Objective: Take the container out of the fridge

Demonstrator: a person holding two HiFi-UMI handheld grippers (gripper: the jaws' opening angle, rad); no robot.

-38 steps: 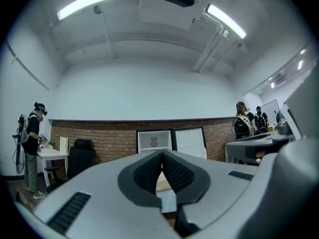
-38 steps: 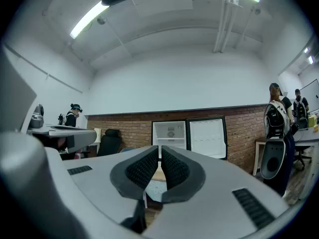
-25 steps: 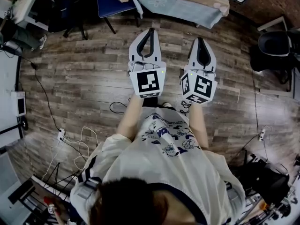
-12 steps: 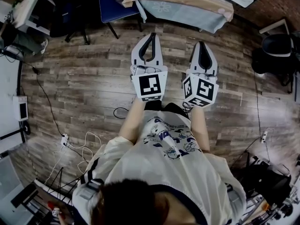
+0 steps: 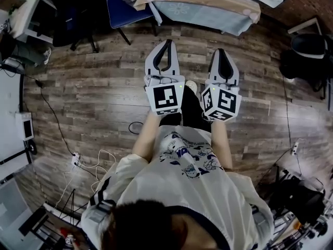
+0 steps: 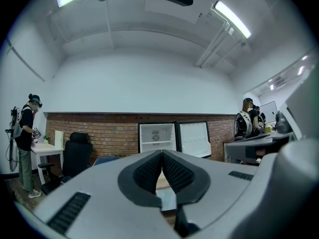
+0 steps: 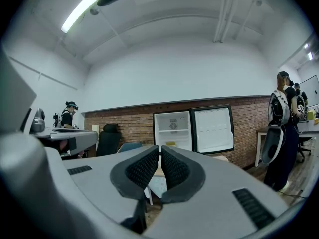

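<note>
Since the earlier frames the floor [image 5: 93, 87] has slid down the head view and a leg [image 5: 190, 108] now shows stepped forward between the two grippers, so I read this as a walk toward the far wall and not yet a reach. Left gripper [image 5: 167, 42] and right gripper [image 5: 220, 51] are held level and side by side in front of the body. Each has its jaws pressed together with nothing between them, as both gripper views show plainly. The fridge [image 7: 164, 133] stands well apart from both, against the brick wall straight ahead, and its door [image 7: 213, 129] is swung open to the right. In each gripper view the open compartment sits just above the closed fingertips, so the line of approach is nearly straight on. I cannot tell which gripper is nearer, since the fridge looks much the same size in both views. On a lower shelf the right gripper view shows a small yellow thing [image 7: 171, 144], which I judge to be the container. Its shape and long axis are too small to tell, and the left gripper view does not resolve it. A table [image 5: 208, 9] lies between the grippers and the fridge, so I judge that the approach must pass round it before either pair of jaws opens.
</note>
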